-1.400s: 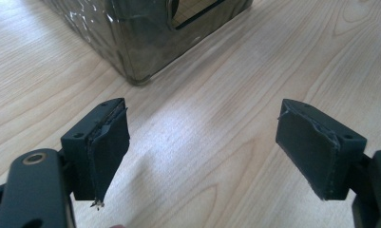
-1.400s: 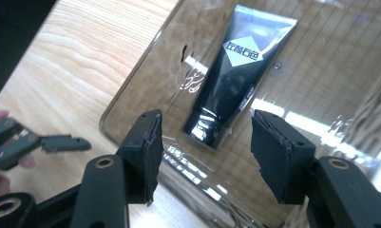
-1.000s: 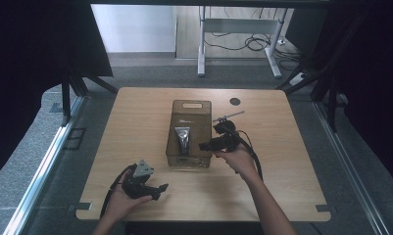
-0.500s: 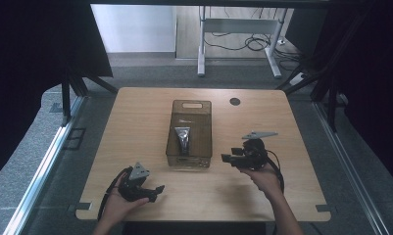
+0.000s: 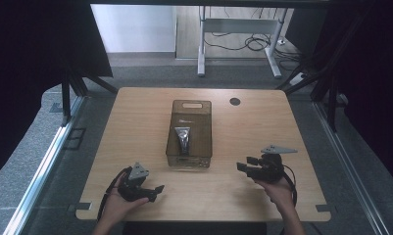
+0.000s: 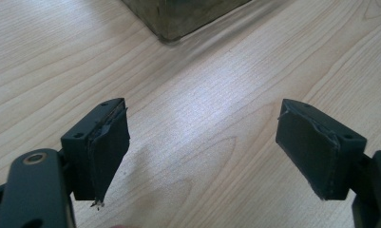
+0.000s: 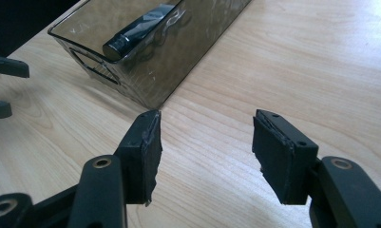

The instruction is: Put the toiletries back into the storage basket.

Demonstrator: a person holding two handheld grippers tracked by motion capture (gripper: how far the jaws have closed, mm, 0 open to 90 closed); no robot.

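The left gripper (image 6: 202, 152) has its jaws spread wide over bare wooden table (image 6: 212, 109). A corner of the tinted bin (image 6: 183, 16) occupies the frame's upper centre.

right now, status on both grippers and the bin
Left gripper open, empty. Right gripper open, empty. Dark tube lying in the smoky bin. Nothing in the way.

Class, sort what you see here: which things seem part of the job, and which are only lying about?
Likely part of the job:
- smoky plastic bin
- dark tube lying inside it
- left hand-held gripper, open
- right hand-held gripper, open

Just there:
- wooden table
- its round cable hole
- white desk frame behind
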